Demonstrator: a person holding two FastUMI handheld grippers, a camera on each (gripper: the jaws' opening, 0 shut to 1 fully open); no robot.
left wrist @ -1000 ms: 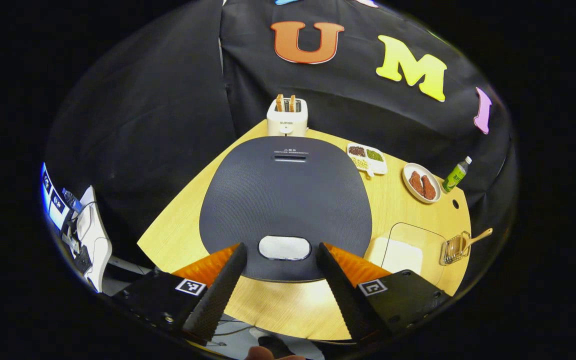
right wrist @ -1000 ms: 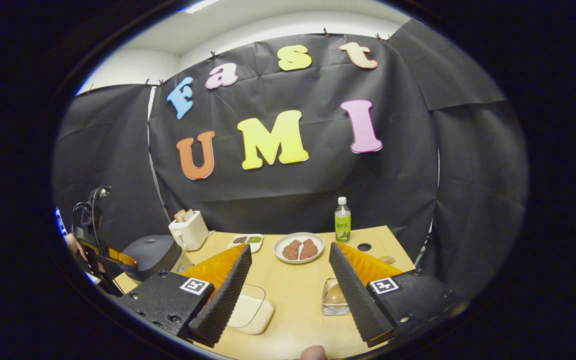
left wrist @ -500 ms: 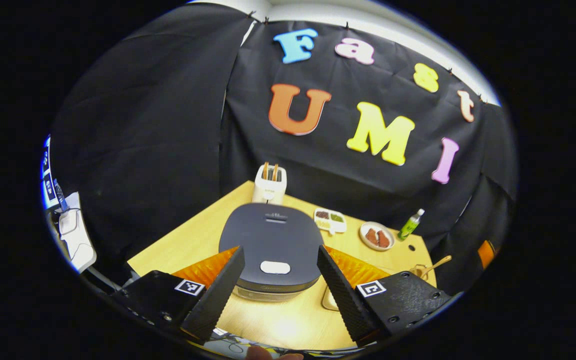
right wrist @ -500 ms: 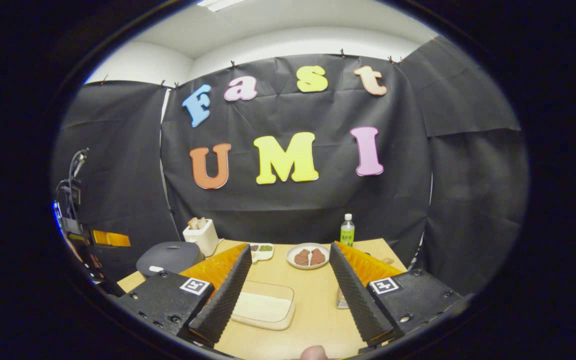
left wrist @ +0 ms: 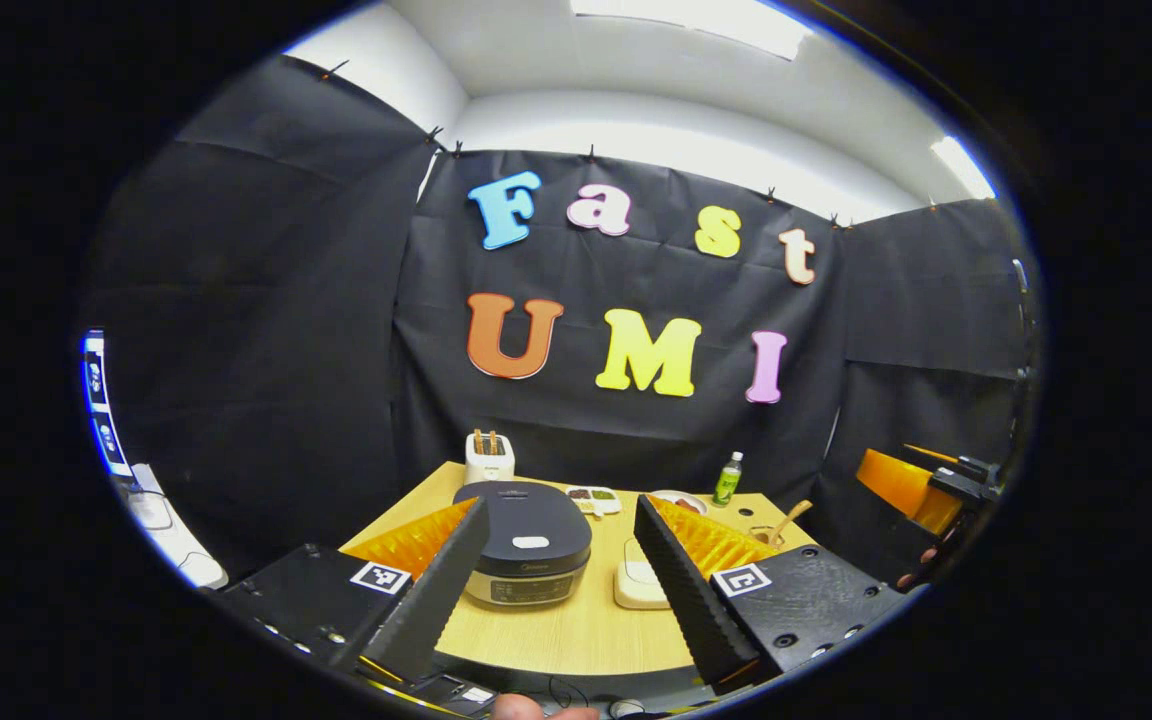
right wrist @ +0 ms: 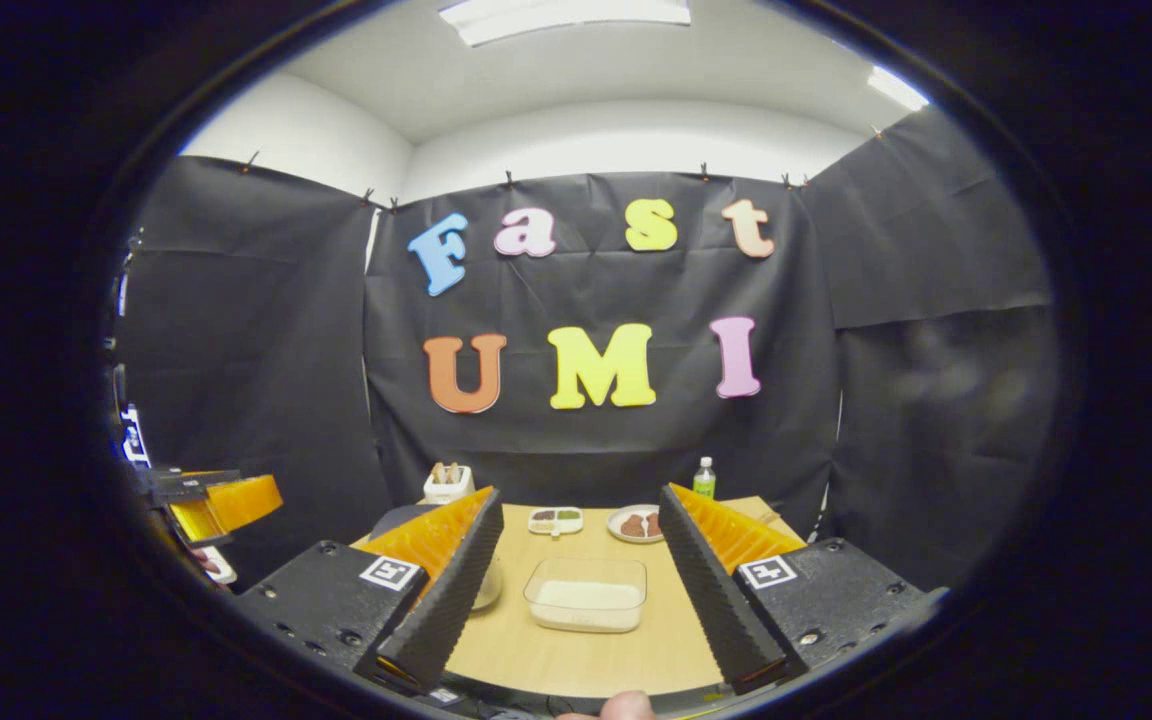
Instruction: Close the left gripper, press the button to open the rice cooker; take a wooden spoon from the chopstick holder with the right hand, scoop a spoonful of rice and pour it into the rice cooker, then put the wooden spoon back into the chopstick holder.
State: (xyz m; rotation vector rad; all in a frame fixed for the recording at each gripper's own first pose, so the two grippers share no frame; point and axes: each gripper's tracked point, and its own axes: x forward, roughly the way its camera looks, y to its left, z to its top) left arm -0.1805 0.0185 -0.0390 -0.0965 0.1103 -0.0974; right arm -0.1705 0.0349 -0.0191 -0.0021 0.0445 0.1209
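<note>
- hovering short of the desk [left wrist: 576, 630], the left gripper [left wrist: 556, 590] has its fingers spread, grasping nothing.
- right gripper [right wrist: 576, 600] likewise spread and empty.
- rice cooker [left wrist: 526, 540] sits lid-down on the desk, wooden spoon [left wrist: 786, 520] standing in the chopstick holder [left wrist: 764, 536] beyond.

Your left gripper's finger [left wrist: 696, 590] hides part of the rice box [left wrist: 636, 588]. The chopstick holder [left wrist: 766, 534] is too small to make out. Your right gripper's finger [right wrist: 446, 590] covers most of the rice cooker [right wrist: 398, 518].
</note>
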